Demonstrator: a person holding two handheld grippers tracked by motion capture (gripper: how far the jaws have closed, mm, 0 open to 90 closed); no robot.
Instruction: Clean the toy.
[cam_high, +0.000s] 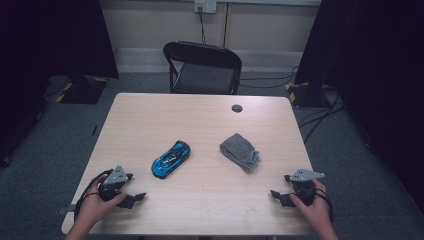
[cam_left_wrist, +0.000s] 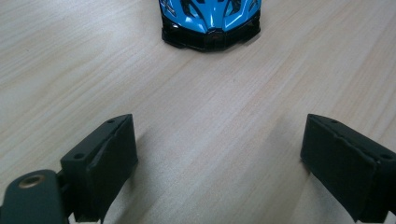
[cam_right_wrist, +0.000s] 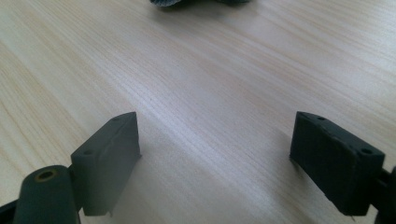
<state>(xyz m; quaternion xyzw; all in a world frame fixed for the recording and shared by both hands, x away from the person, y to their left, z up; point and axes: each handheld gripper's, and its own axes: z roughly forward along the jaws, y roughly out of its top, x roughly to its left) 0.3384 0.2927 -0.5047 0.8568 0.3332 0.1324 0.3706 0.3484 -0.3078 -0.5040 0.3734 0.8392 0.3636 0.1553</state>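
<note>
High view: wooden table (cam_high: 200, 120), bare but for three items. Blue toy sports car (cam_high: 171, 159) lies left of table centre, set on a diagonal. Crumpled grey cloth (cam_high: 240, 151) lies well apart from the car, on its right. Small dark round disc (cam_high: 237, 108) sits beyond the cloth, near the far edge. Left gripper (cam_high: 134, 191) rests at the near edge, just short of the car and to its left; right gripper (cam_high: 278, 190) rests at the near edge, short of the cloth. Black folding chair (cam_high: 202, 67) stands beyond the table.

Left gripper view: jaws spread wide, nothing between them. The car's dark end (cam_left_wrist: 210, 25) faces the camera, dead ahead and near.

Right gripper view: jaws spread wide, empty. A grey edge of the cloth (cam_right_wrist: 201, 2) lies ahead at the top margin.

Risks, as judged: the car rests on wheels, so a jaw that touches one end first could roll it away before the grip closes. Its smooth tapered body could slip from a shallow pinch. The loose cloth could snag and drag across the table if caught by one fold alone.
</note>
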